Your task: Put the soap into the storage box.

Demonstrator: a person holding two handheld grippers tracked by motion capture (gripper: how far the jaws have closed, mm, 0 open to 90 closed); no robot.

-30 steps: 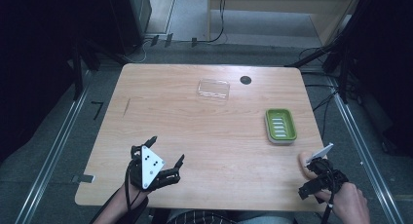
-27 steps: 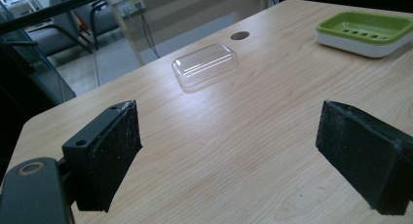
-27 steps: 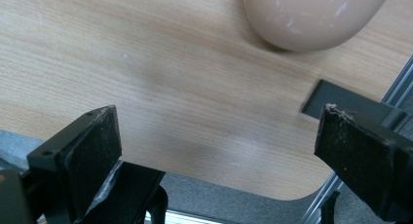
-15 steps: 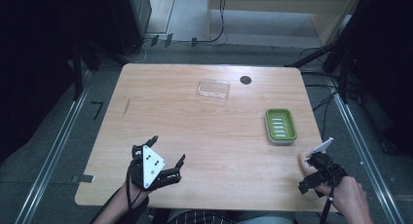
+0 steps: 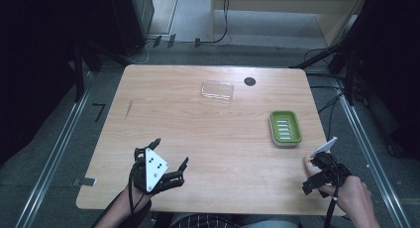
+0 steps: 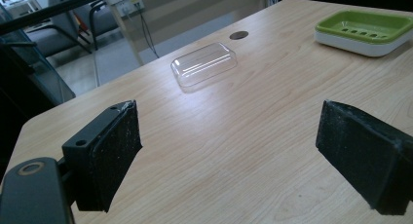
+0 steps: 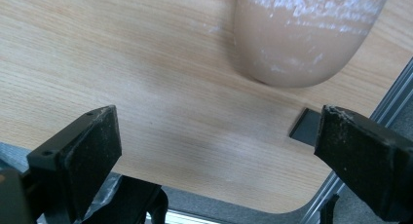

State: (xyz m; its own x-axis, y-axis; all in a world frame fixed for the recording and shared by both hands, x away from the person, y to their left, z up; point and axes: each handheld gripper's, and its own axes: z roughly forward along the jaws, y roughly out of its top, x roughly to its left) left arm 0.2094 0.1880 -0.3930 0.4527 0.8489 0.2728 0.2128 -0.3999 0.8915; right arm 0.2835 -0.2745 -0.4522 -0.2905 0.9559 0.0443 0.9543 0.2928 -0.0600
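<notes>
One peach soap bar [image 7: 307,34] w/ white flecks; both hand-held grippers' jaws apart.

1. The left black two-jaw gripper with its grey three-cornered plate [image 5: 159,169] sits low at about seven o'clock on the table, its forearm entering from the bottom edge
2. Its jaws stand wide apart, nothing between them
3. The right black two-jaw gripper [image 5: 322,173] hangs at five o'clock, jaws spread wide, gripped by the person's right hand [image 5: 352,198]
</notes>
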